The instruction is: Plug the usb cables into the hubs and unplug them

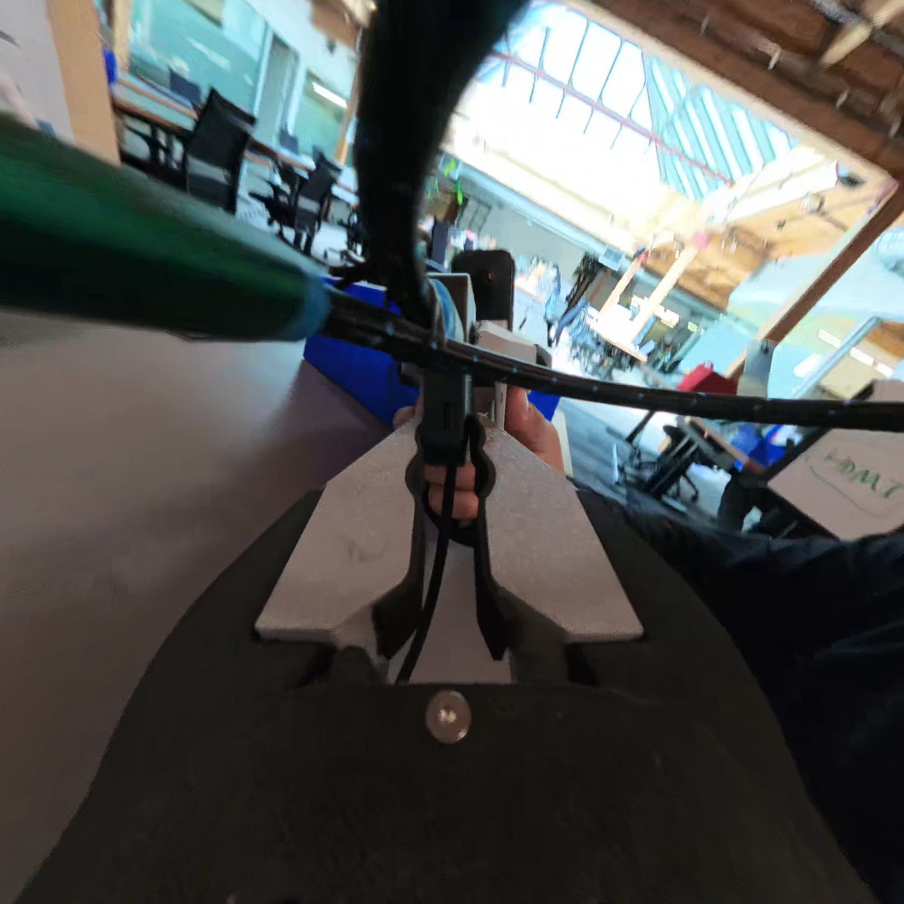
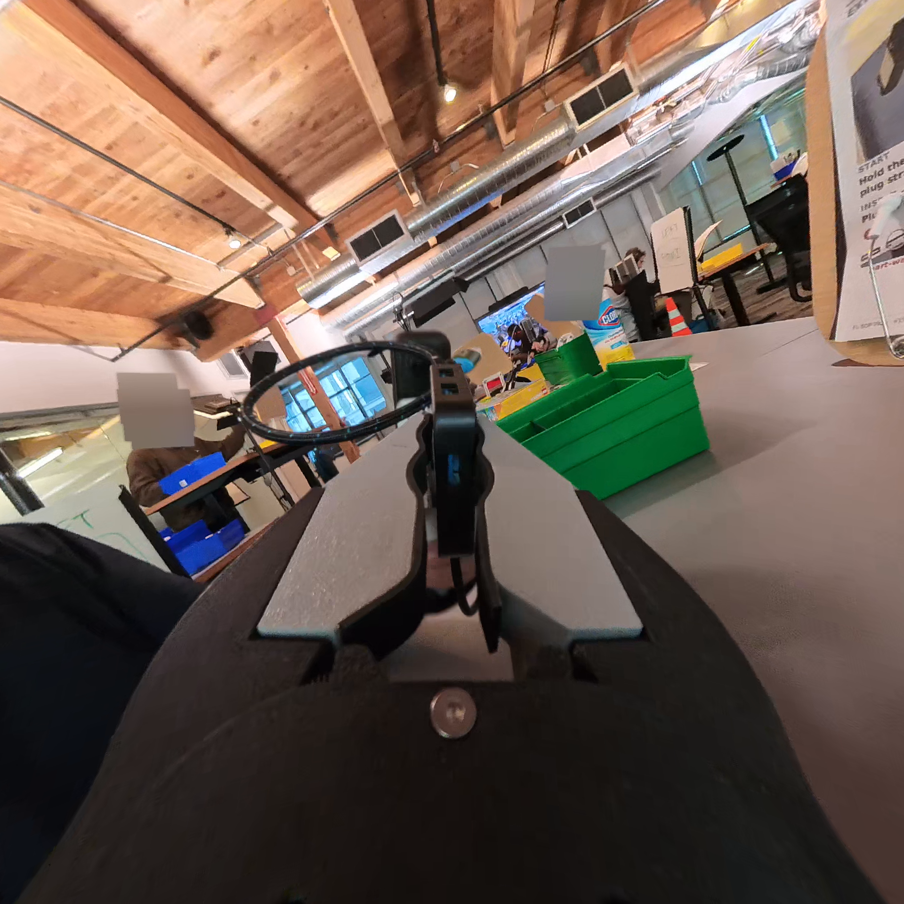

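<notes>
Left gripper point(image 1: 446, 431) clamped on a small black connector point(image 1: 442, 416), fingers drawn in tight against its sides, with a thin black cord point(image 1: 433, 577) trailing back between them toward the camera. Just ahead of those fingertips, a braided black cable point(image 1: 636, 394) crossing from left to right, blurred where it rises close to the lens. Beyond it, the other gripper and a hand point(image 1: 531, 430) wrapped around its grip, facing back this way. Off to the left, a blurred green shape point(image 1: 122, 254) very near; farther ahead, a blue bin point(image 1: 362, 362). Right gripper point(image 2: 452, 433) closed on a slim black hub point(image 2: 455, 489) held on edge, its far end jutting past the fingertips and showing two ports point(image 2: 446, 381) that look unfilled. Short cord hanging from the near end of the hub, between the fingers. Same braided cable point(image 2: 313, 433) curling in a loop ahead and to the left of the fingertips, in the air; cannot tell where either end of it lands. Connector and hub close together yet, so far as shown, not joined. To the right of the right gripper, green bins point(image 2: 636, 425) resting on the grey table point(image 2: 782, 538), a wipes canister point(image 2: 609, 337) behind them, and a wooden clipboard with a printed sheet point(image 2: 822, 195) at the far right edge.
</notes>
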{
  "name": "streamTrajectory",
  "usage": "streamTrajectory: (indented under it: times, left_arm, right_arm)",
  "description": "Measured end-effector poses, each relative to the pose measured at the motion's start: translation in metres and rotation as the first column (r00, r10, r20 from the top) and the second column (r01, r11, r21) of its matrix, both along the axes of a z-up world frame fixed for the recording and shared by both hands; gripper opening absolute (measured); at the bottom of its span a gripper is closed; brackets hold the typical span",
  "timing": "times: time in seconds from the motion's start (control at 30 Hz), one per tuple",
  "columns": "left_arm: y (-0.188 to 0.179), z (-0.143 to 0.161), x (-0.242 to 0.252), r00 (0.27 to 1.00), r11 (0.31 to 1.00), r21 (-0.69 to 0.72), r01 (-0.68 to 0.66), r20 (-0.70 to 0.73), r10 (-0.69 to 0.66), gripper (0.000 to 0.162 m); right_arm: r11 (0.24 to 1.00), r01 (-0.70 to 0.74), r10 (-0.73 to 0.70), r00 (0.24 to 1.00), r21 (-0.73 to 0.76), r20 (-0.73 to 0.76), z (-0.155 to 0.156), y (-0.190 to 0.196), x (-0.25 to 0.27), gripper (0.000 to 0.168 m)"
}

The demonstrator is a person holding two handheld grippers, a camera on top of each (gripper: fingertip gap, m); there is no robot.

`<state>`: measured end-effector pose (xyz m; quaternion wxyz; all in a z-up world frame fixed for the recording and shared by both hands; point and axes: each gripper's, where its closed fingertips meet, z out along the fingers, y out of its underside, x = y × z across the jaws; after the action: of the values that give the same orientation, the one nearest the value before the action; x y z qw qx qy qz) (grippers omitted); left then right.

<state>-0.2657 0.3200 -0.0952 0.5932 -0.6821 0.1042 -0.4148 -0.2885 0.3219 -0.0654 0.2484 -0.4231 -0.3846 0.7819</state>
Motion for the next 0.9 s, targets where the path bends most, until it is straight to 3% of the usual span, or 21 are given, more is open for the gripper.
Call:
streamTrajectory:
  times: [0.13,0.27,0.43,0.57,0.63,0.67,0.73,0.9]
  left_arm:
    - [-0.007,-0.005,-0.004,0.969,0.978,-0.183,0.096,-0.209,-0.134,0.011]
    - [-0.021,-0.018,-0.018,0.864,0.931,-0.353,0.098,-0.434,-0.255,0.011]
    - [-0.050,-0.043,-0.020,0.715,0.813,-0.565,0.142,-0.509,-0.479,0.011]
    - [-0.070,-0.053,-0.012,0.624,0.727,-0.657,0.201,-0.487,-0.612,0.011]
    - [-0.071,-0.058,-0.012,0.593,0.714,-0.677,0.179,-0.505,-0.627,0.012]
    - [-0.071,-0.060,-0.013,0.579,0.711,-0.683,0.168,-0.515,-0.632,0.011]
    - [-0.061,-0.061,-0.018,0.586,0.743,-0.658,0.120,-0.557,-0.588,0.013]
    - [-0.033,-0.048,-0.031,0.728,0.853,-0.522,0.016,-0.578,-0.368,0.022]
  right_arm:
    - [0.987,0.067,-0.077,0.995,0.149,0.062,-0.004,0.002,0.000,0.019]
    - [0.925,0.143,-0.187,0.978,0.353,0.095,-0.008,0.000,-0.002,0.033]
    - [0.915,0.022,-0.081,0.988,0.402,0.130,-0.017,-0.025,-0.006,0.041]
    - [0.915,-0.125,0.046,0.977,0.384,0.207,-0.035,-0.048,-0.011,0.035]
    - [0.907,-0.221,0.145,0.963,0.359,0.225,-0.039,-0.061,-0.007,0.008]
    - [0.904,-0.235,0.159,0.961,0.358,0.228,-0.040,-0.062,-0.007,0.008]
    - [0.910,-0.198,0.119,0.966,0.364,0.228,-0.042,-0.055,-0.010,0.008]
    - [0.964,-0.079,0.022,0.975,0.252,0.220,-0.039,-0.026,-0.016,0.008]
